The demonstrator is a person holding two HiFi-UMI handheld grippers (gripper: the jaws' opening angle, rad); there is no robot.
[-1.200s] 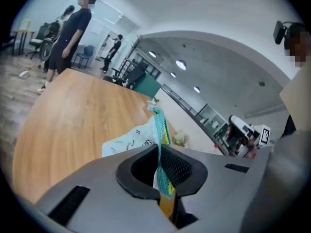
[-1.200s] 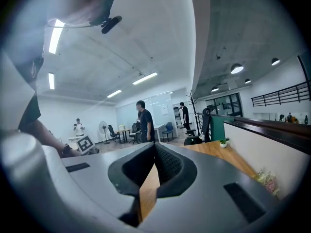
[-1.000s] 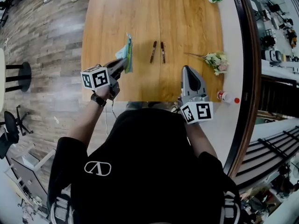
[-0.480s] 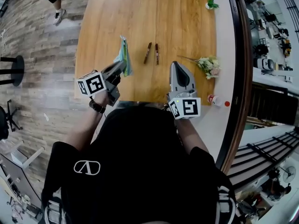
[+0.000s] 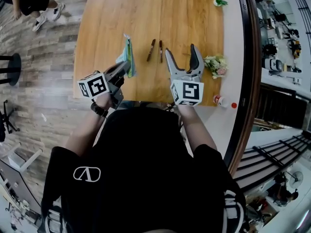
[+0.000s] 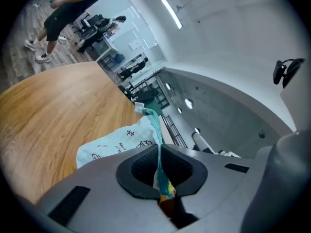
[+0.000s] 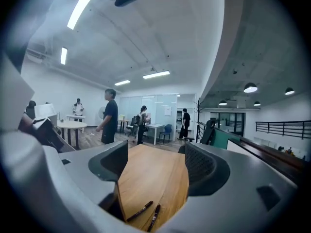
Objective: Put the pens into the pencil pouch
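Two dark pens lie side by side on the wooden table. In the right gripper view the pens show low between the jaws, a little ahead on the wood. My right gripper hovers just right of them; its jaws have just been opening and stand wide apart with nothing between them. The pale pencil pouch with a teal zip edge sits left of the pens. My left gripper is shut on the pouch's near edge, and the pouch hangs out beyond the pads.
A bunch of flowers lies right of my right gripper, and a small red-capped bottle stands on the white ledge at the right. A small plant sits at the table's far right corner. A person walks on the floor at the left.
My right gripper has moved forward and left toward the pens and gone from shut to wide open. My left gripper keeps its hold on the pouch and has barely shifted.
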